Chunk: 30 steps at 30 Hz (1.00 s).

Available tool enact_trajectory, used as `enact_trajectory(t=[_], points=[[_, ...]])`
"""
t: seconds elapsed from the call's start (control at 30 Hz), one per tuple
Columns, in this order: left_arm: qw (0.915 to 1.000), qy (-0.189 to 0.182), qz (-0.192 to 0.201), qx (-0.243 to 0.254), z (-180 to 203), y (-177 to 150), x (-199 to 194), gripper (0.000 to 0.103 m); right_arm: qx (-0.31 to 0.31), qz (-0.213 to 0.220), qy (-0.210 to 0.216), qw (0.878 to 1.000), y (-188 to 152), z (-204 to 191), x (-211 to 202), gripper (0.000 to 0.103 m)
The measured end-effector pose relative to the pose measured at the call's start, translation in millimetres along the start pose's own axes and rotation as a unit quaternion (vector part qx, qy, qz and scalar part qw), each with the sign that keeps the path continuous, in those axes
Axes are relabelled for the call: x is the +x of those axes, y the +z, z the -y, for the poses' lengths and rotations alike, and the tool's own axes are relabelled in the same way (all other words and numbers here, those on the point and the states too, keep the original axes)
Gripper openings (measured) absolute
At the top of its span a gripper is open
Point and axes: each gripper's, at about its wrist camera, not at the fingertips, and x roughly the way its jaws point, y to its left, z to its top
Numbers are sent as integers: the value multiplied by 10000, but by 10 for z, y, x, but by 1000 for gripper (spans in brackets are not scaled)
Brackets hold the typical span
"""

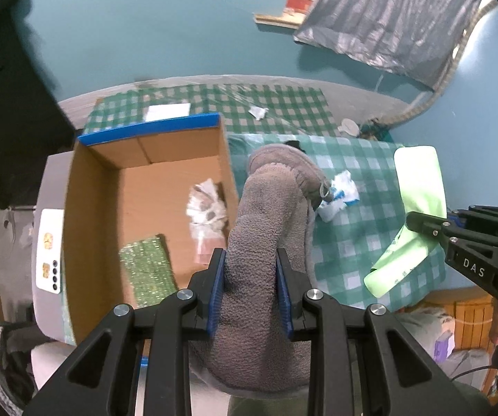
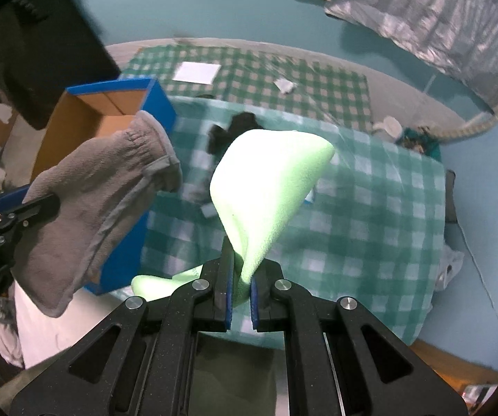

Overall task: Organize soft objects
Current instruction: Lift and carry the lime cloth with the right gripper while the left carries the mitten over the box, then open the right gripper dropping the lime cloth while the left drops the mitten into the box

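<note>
Clamped in the left gripper [image 1: 250, 291], a grey fleece sock [image 1: 266, 228] hangs just right of the cardboard box [image 1: 93, 187], likely bound inside; the right gripper [image 2: 240, 289] pinches a green cloth [image 2: 269, 187] farther right, above the checked blanket [image 2: 370, 208].

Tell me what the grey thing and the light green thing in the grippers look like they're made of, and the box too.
Grey sock: looks like fuzzy fleece or terry knit; nubby, matte pile and a gathered cuff. Light green cloth: seems a thin, smooth microfibre or foam-like sheet; fine even texture, soft folds, hard to say which. Box: corrugated cardboard, plain brown inside, blue outside.
</note>
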Motion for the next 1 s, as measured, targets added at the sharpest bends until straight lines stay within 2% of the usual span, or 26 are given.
enact_trajectory(t=[0.77, 0.83, 1.0], points=[[9942, 405, 342, -937, -681, -49, -360, 27, -1256, 165, 527, 9905, 520, -1032, 32, 6], [9933, 452, 329, -1007, -757, -50, -343, 18, -1359, 147, 563, 9890, 561, -1123, 67, 6], [9908, 623, 193, -1183, -932, -76, -208, 18, -1566, 38, 674, 9853, 641, -1321, 193, 6]])
